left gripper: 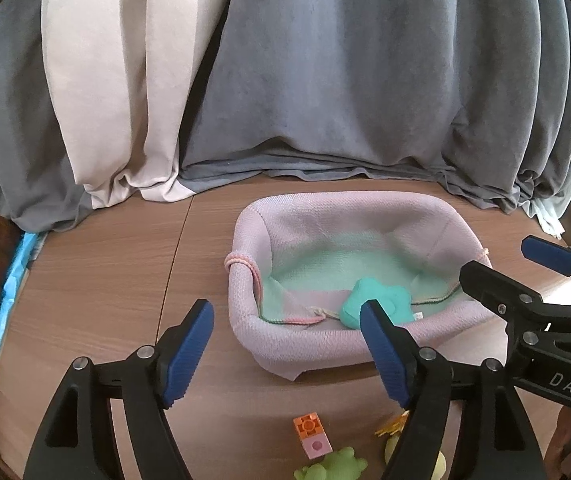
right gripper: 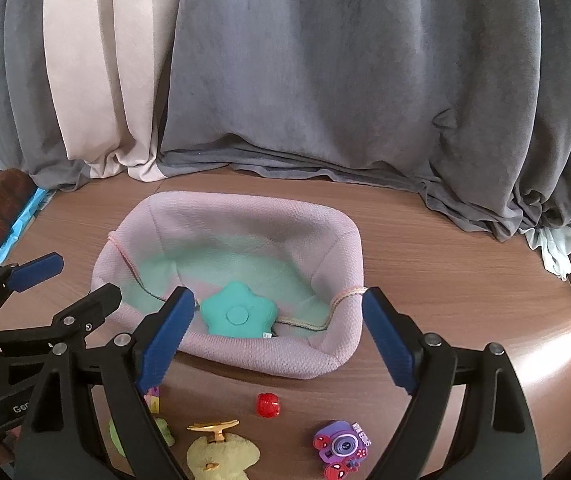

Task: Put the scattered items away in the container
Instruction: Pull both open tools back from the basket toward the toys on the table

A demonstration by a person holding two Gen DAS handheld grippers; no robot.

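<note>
The right hand-held gripper (right gripper: 275, 336) hangs nearest the lens, jaws spread wide with nothing between them; the left hand-held gripper (left gripper: 285, 350) beside it is likewise open and empty. Below both, on the near side of the table (right gripper: 445, 280), lie the leftover pieces: a red bead (right gripper: 268, 405), a purple toy camera (right gripper: 341, 446), a yellow plush duck (right gripper: 221, 456), a green frog (left gripper: 331, 468) and an orange-and-pink brick (left gripper: 312, 435). The right one looks nearer the bead. Beyond sits the soft pink basket (right gripper: 269, 356), holding a teal star cushion (right gripper: 237, 315).
</note>
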